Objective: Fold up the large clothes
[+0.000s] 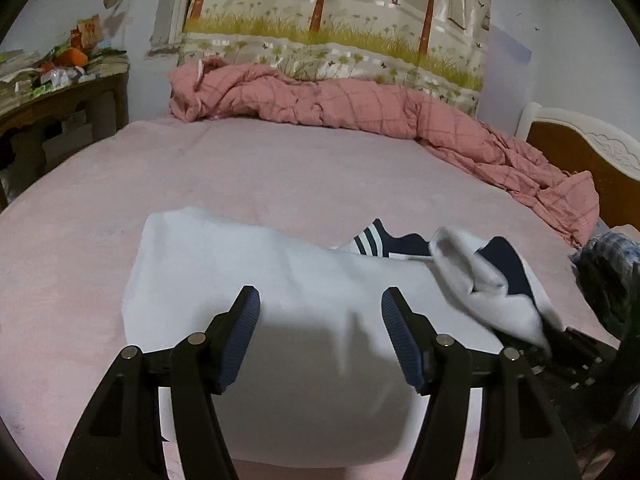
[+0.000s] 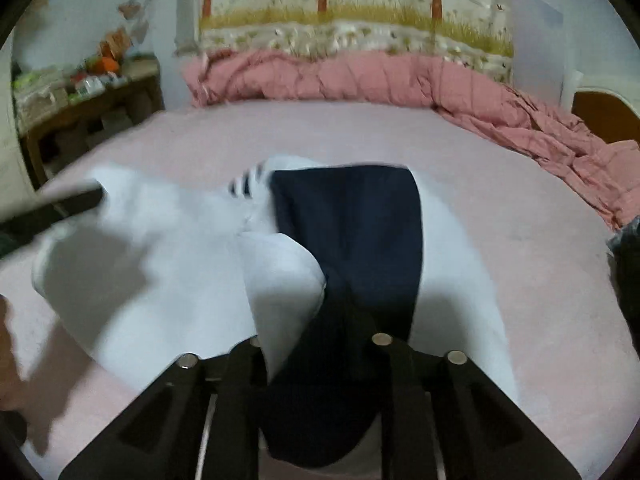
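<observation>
A large white garment with a navy panel and white-striped navy trim lies spread on the pink bed sheet. My left gripper hovers over the garment's near white part, jaws wide apart, with nothing between the blue pads. In the right wrist view my right gripper is shut on a bunched fold of navy and white cloth that covers its fingertips. The left wrist view shows that fold lifted off the bed above the right gripper. The left gripper's finger shows at the left edge.
A crumpled pink checked quilt runs along the far side and right side of the bed. A wooden headboard stands at the right, and a cluttered wooden desk at the left. Dark checked clothes lie at the right edge.
</observation>
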{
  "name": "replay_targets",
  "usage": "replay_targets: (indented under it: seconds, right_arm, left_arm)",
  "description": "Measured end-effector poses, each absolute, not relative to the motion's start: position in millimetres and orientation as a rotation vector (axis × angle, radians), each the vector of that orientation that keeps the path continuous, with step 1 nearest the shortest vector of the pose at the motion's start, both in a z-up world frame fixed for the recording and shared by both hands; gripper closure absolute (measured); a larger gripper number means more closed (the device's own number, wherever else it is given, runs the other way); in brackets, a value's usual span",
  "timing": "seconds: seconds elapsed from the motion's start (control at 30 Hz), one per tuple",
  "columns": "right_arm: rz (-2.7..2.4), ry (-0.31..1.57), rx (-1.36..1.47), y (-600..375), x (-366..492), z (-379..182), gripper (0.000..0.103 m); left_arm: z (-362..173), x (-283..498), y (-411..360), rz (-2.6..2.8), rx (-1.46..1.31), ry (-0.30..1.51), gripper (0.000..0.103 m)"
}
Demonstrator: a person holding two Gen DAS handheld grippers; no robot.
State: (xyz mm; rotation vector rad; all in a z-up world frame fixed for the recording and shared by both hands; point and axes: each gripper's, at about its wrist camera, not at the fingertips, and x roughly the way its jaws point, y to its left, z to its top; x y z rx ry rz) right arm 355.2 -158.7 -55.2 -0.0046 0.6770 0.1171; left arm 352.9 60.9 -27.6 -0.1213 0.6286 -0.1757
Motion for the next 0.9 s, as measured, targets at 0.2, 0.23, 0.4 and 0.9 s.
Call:
replay_targets:
  seconds: [0.2,0.23,0.4,0.9]
  right_arm:
    - [0.272,0.676,0.214,-196,351,-42,0.054]
    - [0.339,0.666,0.254,-200,347,-38,0.04]
    - [0.372,0.583,0.34,-216,333,-36,0.04]
    - [0.213,0.666,0.054,-190,349,-54,0.058]
  left_arm:
    - [-25,351,56,-0.161,-0.076,0.614,0.041]
    - [-23,350,57,-0.15,-0.072,0.603,0.04]
    - [-13,346,74,-0.09,-0.096,0.562,0.033]
    - [-74,359,146,-0.057,-0.297,0.878,0.007]
